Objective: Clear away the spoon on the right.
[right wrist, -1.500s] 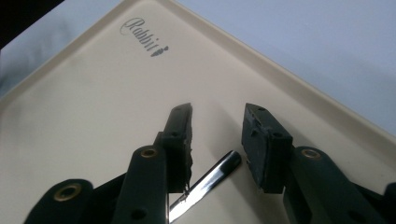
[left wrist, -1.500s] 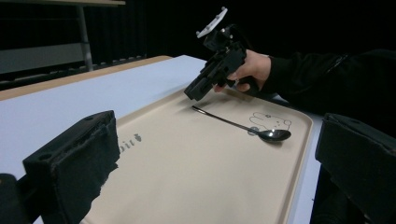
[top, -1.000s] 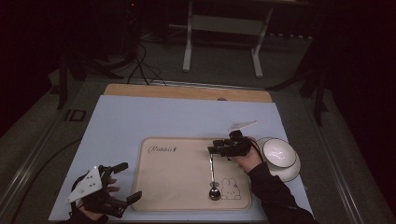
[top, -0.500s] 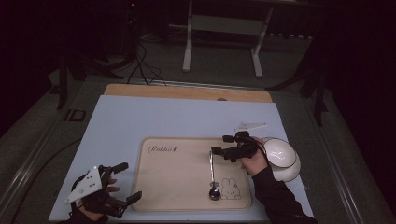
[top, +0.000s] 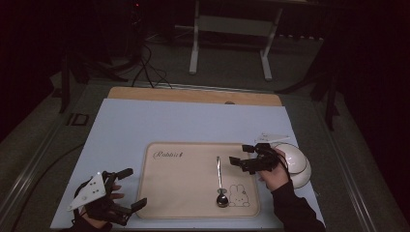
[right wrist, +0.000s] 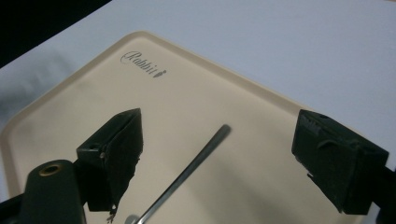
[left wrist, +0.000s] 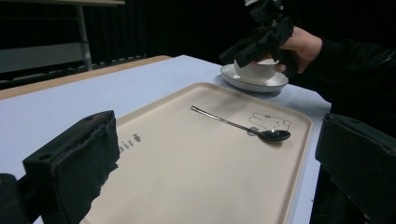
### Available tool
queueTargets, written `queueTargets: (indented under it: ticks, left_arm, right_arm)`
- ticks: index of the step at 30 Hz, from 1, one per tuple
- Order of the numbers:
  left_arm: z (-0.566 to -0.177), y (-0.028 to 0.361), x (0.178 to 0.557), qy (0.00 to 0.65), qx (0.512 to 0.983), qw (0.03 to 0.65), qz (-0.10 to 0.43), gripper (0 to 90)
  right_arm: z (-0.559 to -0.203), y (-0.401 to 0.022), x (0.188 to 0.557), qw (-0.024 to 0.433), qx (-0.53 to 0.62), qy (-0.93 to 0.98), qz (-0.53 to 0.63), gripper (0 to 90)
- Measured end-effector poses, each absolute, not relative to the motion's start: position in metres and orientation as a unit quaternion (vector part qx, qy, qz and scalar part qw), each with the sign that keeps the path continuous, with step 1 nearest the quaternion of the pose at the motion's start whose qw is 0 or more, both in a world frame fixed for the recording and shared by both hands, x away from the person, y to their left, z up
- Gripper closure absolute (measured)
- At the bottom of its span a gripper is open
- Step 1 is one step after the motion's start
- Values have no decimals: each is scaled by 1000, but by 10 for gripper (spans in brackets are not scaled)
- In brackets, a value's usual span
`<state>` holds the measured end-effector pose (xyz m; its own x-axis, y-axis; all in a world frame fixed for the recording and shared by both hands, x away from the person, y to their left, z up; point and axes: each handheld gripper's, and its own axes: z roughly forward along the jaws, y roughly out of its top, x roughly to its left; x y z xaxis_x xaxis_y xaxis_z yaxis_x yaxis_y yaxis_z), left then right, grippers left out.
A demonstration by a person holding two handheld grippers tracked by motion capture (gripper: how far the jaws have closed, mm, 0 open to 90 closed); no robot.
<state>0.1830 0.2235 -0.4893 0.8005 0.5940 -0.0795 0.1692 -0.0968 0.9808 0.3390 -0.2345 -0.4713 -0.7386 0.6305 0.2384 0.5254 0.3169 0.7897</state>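
Black right gripper point(top: 246, 158) wide open, empty, level above spoon point(top: 220, 182) handle.

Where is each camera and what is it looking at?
High view: above the table, looking down on the tray, both hands and sleeves.
Left gripper view: low on the left gripper, facing across the tray; own open jaws, the other hand.
Right gripper view: on the right gripper, looking down; own open jaws.
All share the spoon.
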Motion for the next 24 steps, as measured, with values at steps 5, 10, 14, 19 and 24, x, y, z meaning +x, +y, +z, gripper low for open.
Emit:
queueTargets:
  ticks: [5,10,14,19,24]
  left_arm:
    - [-489,224,183,265,720,617,172,0]
    - [-489,224,183,265,721,617,172,0]
    - [-489,224,183,265,720,617,172,0]
    - [-490,223,183,266,720,618,171,0]
    - [-490,223,183,266,720,618,171,0]
  right_arm:
    - [-475,-245,324,67,364,802,469,160]
    - [-477,-253,312,69,370,799,469,160]
    - [-479,-260,303,76,373,797,469,160]
    - [-484,-267,292,81,375,799,463,158]
    - [-492,-272,284,80,383,798,459,158]
